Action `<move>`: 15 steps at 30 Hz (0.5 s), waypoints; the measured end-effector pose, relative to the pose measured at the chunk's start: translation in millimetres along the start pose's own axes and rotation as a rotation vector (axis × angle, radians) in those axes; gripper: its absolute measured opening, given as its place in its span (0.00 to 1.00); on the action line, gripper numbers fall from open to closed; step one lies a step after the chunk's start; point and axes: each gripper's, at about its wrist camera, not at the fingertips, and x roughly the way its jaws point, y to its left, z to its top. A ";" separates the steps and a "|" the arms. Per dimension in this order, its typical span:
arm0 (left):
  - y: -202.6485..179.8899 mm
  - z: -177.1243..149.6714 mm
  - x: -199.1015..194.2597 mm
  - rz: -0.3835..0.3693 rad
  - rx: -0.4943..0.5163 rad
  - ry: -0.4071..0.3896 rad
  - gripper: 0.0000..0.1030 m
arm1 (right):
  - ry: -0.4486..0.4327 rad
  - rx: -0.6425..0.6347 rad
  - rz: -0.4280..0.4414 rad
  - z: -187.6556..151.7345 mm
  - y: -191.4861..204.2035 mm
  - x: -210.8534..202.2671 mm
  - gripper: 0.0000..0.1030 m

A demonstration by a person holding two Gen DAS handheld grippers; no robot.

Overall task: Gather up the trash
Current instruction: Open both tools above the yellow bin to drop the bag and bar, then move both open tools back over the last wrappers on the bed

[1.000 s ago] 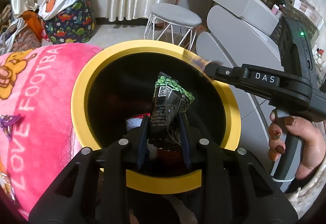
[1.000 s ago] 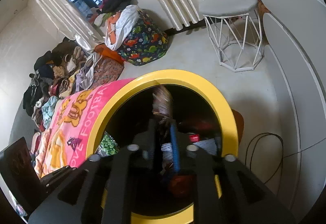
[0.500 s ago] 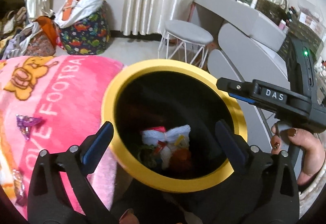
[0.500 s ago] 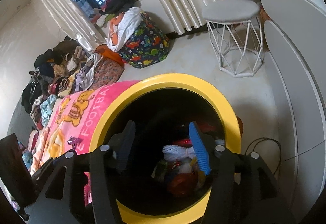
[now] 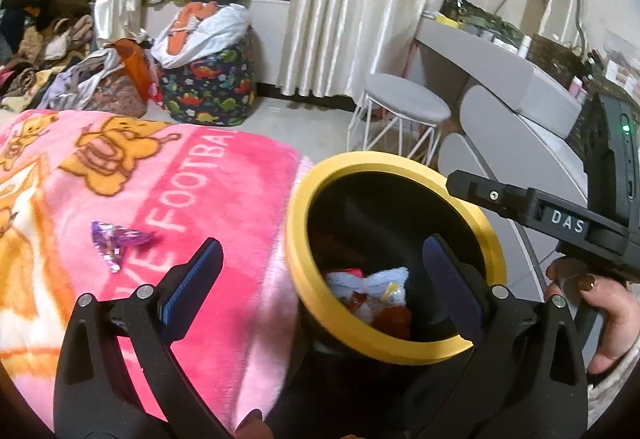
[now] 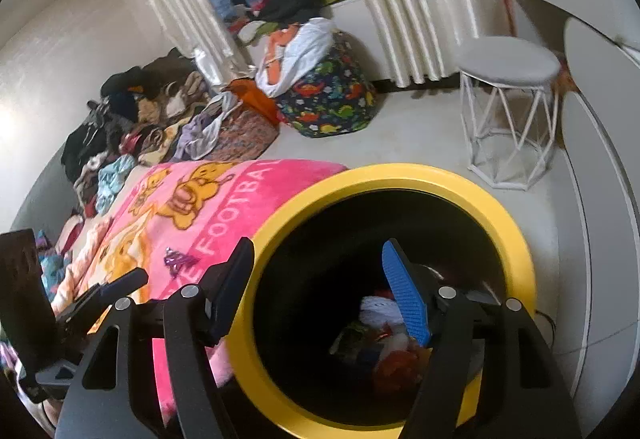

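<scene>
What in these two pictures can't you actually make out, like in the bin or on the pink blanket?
- Bin bottom: left wrist view, near rim and dark wall hide most of the trash.
- Trash items: right wrist view, too dark and blurred to identify.
- Purple wrapper on the blanket: small and blurred; its print is unreadable.
- Blanket lettering: both views, partly cut off by fingers and bin.

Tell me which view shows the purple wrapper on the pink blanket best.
The left wrist view: the purple wrapper lies unobstructed and fairly large on the pink blanket. In the right wrist view it is smaller, near the left finger.
</scene>
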 end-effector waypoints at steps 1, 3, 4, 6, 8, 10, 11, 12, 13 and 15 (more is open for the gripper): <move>5.0 -0.2 -3.0 0.006 -0.009 -0.006 0.89 | 0.002 -0.010 0.006 0.0 5.1 0.8 0.62; 12.1 -0.7 -7.3 0.015 -0.022 -0.013 0.89 | 0.007 -0.034 0.017 0.5 16.4 3.8 0.63; 16.7 -0.9 -9.7 0.020 -0.032 -0.017 0.89 | 0.011 -0.044 0.022 0.4 21.4 5.7 0.64; 25.4 -1.4 -14.4 0.026 -0.051 -0.024 0.89 | 0.016 -0.064 0.033 -0.8 31.5 9.3 0.66; 34.9 -2.7 -20.1 0.039 -0.064 -0.034 0.89 | 0.023 -0.089 0.047 -1.5 42.5 14.1 0.69; 44.5 -4.3 -24.7 0.053 -0.080 -0.040 0.89 | 0.032 -0.109 0.061 -2.7 52.3 18.6 0.69; 51.7 -5.5 -27.8 0.061 -0.093 -0.044 0.89 | 0.037 -0.119 0.070 -2.7 57.9 21.6 0.70; 55.3 -6.1 -29.6 0.066 -0.100 -0.045 0.89 | 0.042 -0.128 0.076 -2.7 62.3 23.9 0.70; 60.6 -7.4 -32.0 0.075 -0.111 -0.048 0.89 | 0.048 -0.141 0.085 -2.4 68.8 27.5 0.70; 73.9 -11.6 -38.6 0.096 -0.133 -0.053 0.89 | 0.062 -0.162 0.100 -1.4 79.4 34.9 0.70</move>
